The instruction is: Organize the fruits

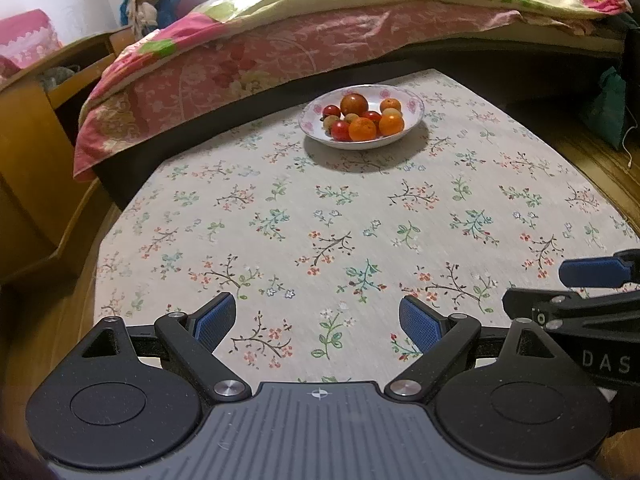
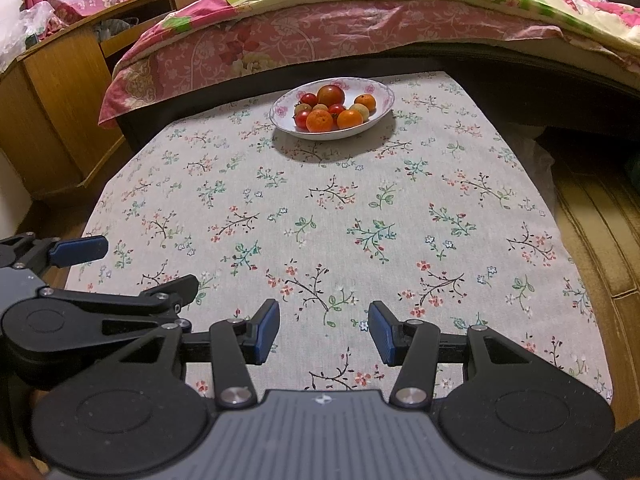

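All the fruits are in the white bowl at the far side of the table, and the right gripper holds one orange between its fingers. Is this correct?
Not quite. The fruits do sit in the bowl, but the right gripper holds nothing: the right wrist view shows only tablecloth between its fingers.

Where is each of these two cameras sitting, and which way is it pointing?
Left wrist view: sits on the left gripper, looking forward and down over the flowered tablecloth toward the fruit bowl; its own open jaws show, with the right gripper at the right edge.
Right wrist view: sits on the right gripper, facing the same way; its own narrower, empty jaws show, with the left gripper at the left edge.
Shared: the bowl, the cloth and the bed behind.
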`<move>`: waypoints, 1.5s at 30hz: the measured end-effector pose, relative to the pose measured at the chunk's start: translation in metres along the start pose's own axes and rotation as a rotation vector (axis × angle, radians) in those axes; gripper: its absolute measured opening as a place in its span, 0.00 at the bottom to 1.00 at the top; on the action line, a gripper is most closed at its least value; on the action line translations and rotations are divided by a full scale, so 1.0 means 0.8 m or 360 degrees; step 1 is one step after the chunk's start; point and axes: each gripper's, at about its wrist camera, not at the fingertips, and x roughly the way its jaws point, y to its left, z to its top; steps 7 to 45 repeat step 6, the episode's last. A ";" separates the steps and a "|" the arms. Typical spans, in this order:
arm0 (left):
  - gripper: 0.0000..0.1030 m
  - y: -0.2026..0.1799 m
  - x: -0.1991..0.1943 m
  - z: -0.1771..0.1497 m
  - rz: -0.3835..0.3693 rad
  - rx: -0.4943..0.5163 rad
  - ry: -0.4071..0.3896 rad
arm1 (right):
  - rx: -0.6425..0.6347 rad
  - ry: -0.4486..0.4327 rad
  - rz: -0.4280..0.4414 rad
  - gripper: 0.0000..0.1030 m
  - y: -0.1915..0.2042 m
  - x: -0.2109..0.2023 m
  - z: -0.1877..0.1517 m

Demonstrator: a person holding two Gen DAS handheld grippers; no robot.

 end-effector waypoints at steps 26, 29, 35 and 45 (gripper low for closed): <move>0.90 0.002 0.002 0.001 -0.0009 -0.0013 0.0005 | 0.0004 0.0017 0.0003 0.53 -0.001 0.002 0.003; 0.90 0.002 0.002 0.001 -0.0009 -0.0013 0.0005 | 0.0004 0.0017 0.0003 0.53 -0.001 0.002 0.003; 0.90 0.002 0.002 0.001 -0.0009 -0.0013 0.0005 | 0.0004 0.0017 0.0003 0.53 -0.001 0.002 0.003; 0.90 0.002 0.002 0.001 -0.0009 -0.0013 0.0005 | 0.0004 0.0017 0.0003 0.53 -0.001 0.002 0.003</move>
